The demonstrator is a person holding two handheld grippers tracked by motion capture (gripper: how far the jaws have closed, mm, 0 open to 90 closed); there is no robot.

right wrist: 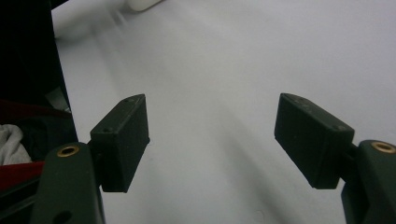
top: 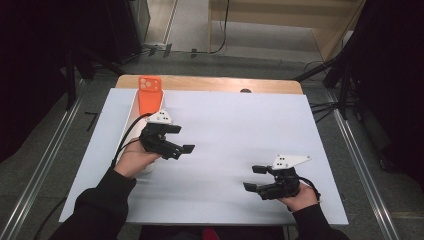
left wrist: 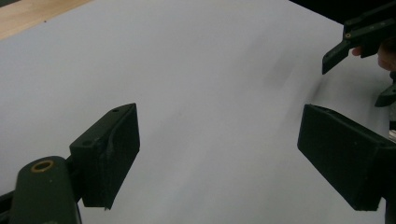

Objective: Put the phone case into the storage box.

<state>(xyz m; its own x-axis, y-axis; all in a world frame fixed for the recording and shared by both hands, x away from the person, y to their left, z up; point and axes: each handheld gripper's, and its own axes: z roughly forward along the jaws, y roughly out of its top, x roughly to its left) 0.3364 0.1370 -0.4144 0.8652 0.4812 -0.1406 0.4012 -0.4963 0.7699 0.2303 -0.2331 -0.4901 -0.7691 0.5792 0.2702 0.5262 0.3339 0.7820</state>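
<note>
The right gripper (right wrist: 212,140) holds its 2 black fingers (right wrist: 122,140) apart over the white sheet (right wrist: 219,60).

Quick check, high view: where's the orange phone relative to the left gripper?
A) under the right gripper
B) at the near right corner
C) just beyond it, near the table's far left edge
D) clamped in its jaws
C: the orange phone lies past the left gripper, whose jaws stand open with nothing between them.
</note>
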